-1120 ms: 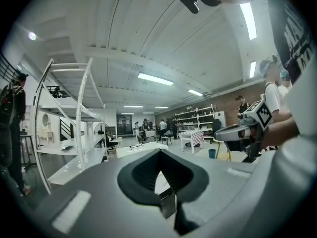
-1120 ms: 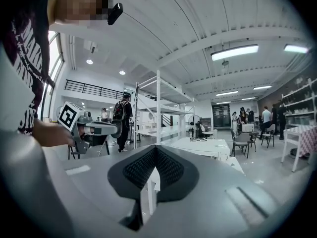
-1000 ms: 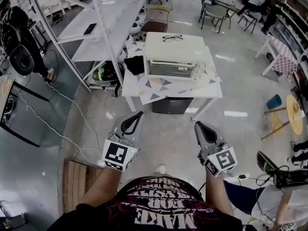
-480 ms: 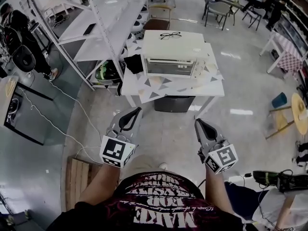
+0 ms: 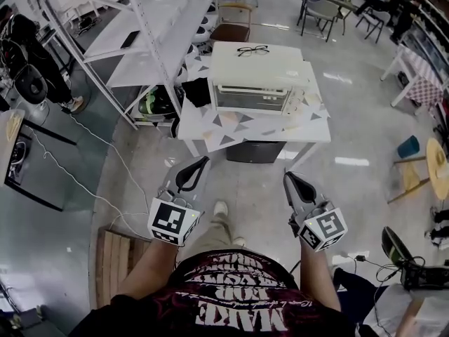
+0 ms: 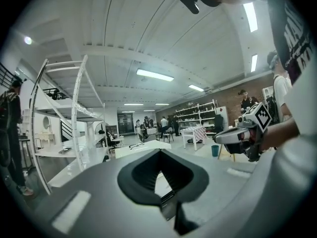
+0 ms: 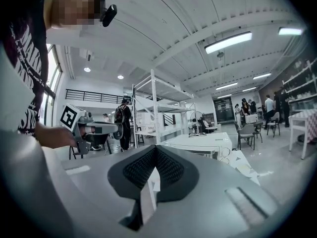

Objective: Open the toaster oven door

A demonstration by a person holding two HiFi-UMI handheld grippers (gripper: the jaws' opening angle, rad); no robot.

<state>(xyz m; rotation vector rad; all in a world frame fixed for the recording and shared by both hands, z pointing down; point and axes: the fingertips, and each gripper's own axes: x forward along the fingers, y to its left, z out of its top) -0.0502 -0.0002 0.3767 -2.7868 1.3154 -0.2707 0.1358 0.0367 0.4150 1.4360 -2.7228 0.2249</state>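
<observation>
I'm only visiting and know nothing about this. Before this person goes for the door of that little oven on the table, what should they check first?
1. Toaster oven door shut and facing the person: ok.
2. Oven within reach: not ok; its table stands well ahead across the floor.
3. Left hand-held gripper empty: ok, jaws together on nothing.
4. Right hand-held gripper empty: ok, the same.
5. Jaws apart enough to take a handle: not ok, both are shut.
6. Where the door handle sits: cannot tell, too small from here.
</observation>
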